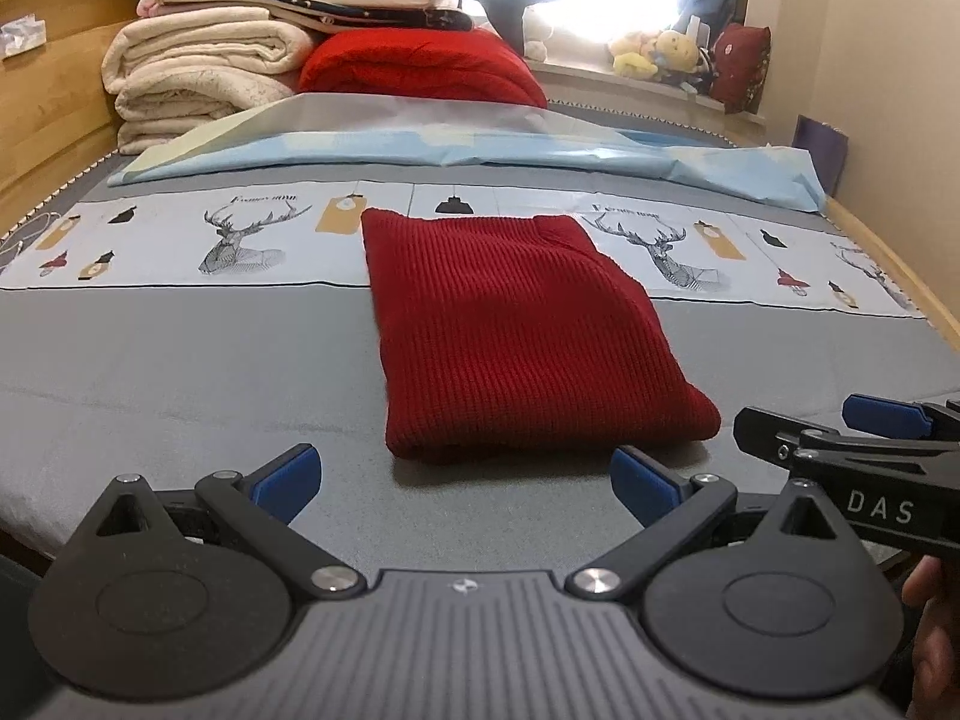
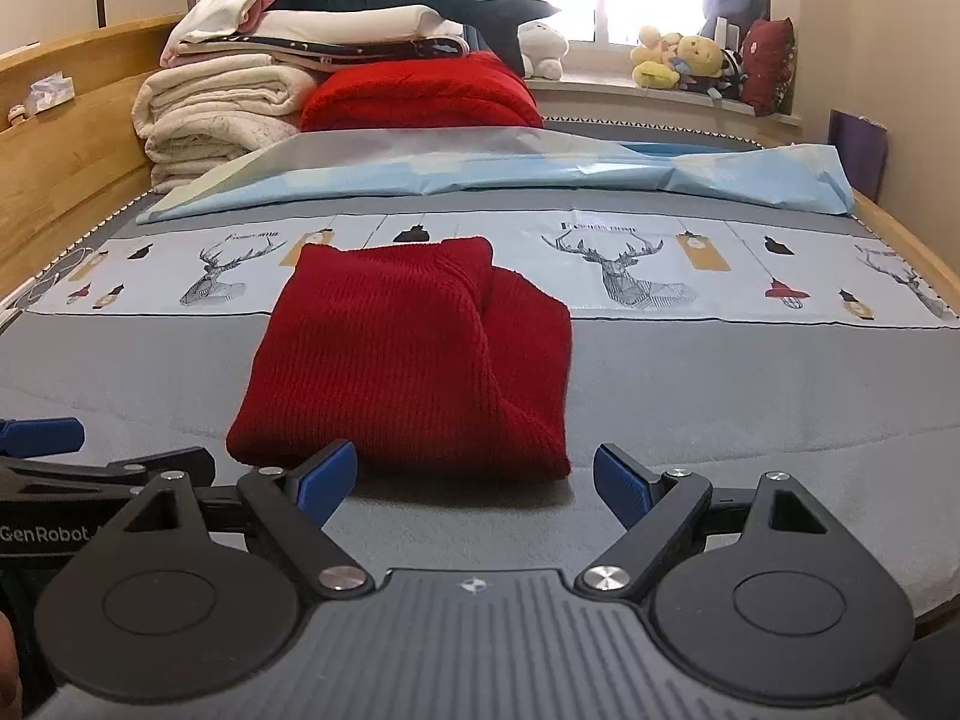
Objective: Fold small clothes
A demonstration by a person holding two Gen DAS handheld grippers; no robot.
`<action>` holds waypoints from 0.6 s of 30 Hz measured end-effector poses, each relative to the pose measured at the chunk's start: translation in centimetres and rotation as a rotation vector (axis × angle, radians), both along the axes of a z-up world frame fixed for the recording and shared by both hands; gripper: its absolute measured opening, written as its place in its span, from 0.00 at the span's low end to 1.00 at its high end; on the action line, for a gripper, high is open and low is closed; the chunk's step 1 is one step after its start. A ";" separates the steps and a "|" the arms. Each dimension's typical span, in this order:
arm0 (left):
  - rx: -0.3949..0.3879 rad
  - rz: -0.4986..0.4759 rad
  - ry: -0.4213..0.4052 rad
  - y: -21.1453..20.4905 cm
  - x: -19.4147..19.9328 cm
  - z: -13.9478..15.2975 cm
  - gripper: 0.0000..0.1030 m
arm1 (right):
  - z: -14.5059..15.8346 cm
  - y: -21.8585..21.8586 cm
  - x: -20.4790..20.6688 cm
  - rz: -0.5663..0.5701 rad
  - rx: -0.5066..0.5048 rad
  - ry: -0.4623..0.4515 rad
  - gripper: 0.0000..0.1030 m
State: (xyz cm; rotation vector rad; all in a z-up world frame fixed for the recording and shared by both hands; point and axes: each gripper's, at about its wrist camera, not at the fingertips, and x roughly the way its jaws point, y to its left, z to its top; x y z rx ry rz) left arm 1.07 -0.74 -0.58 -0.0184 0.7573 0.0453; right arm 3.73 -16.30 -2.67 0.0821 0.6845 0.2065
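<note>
Most of both views is filled by a wide grey-sheeted bed [image 1: 180, 372] with a pale wooden frame [image 1: 54, 96] along its left side. Across it runs a white printed cloth strip with deer heads [image 1: 240, 240], and beyond that a crumpled light-blue sheet [image 1: 480, 150]. At the head end sit a stack of folded cream blankets [image 1: 198, 72] and a bright red folded blanket [image 1: 420, 69], with soft toys on the window ledge [image 2: 678, 60]. A folded dark-red ribbed knit garment [image 1: 510, 348] lies flat in the middle, bare grey sheet on both sides. Near its front edge, the left hand-held gripper [image 1: 465, 483] and right hand-held gripper [image 2: 474, 480] are both spread wide, holding nothing.
</note>
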 end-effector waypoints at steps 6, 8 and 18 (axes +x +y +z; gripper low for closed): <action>-0.005 0.005 0.001 0.0 0.4 -0.2 1.00 | -0.2 0.1 0.5 -0.009 0.004 0.014 0.84; -0.009 0.007 0.003 0.1 0.5 -0.4 1.00 | -0.2 0.1 0.6 -0.012 0.000 0.014 0.84; -0.018 0.006 0.002 0.3 0.7 -0.6 1.00 | -0.3 0.2 0.8 -0.019 -0.008 0.008 0.84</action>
